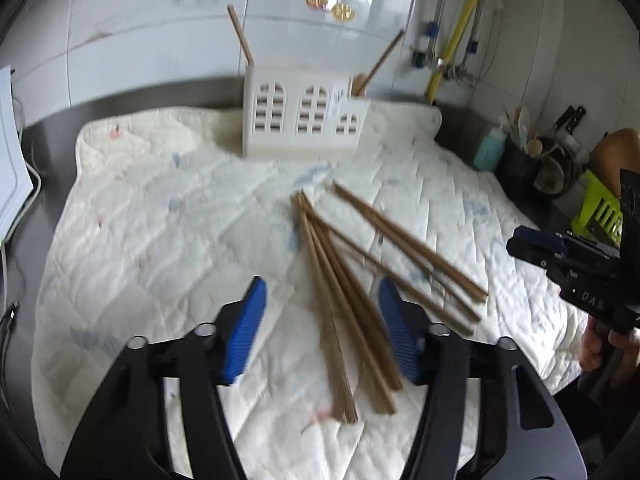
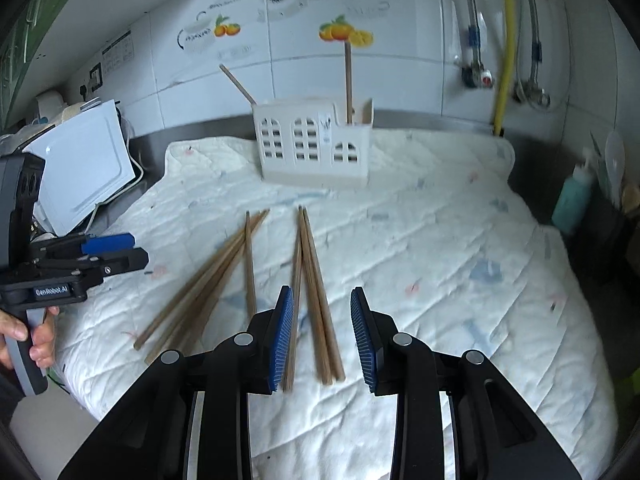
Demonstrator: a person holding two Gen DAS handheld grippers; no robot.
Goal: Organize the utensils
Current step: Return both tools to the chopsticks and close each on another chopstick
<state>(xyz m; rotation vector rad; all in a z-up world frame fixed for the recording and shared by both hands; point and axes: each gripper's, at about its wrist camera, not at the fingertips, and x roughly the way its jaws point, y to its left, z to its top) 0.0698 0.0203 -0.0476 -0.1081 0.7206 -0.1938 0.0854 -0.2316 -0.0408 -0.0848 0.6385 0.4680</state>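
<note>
Blue-padded left tongs (image 1: 322, 336) and right tongs (image 2: 322, 334) gape above wooden chopsticks (image 2: 316, 296)

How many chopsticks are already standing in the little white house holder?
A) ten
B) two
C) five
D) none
B: two chopsticks poke out of the white holder, one leaning at its left end and one upright near its right end; the other chopsticks lie on the quilted cloth.

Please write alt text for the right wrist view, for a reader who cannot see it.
The open right gripper hovers over loose wooden chopsticks lying on a white quilted cloth. Behind them stands a white holder with two chopsticks in it; the left gripper is at the left edge.
</note>
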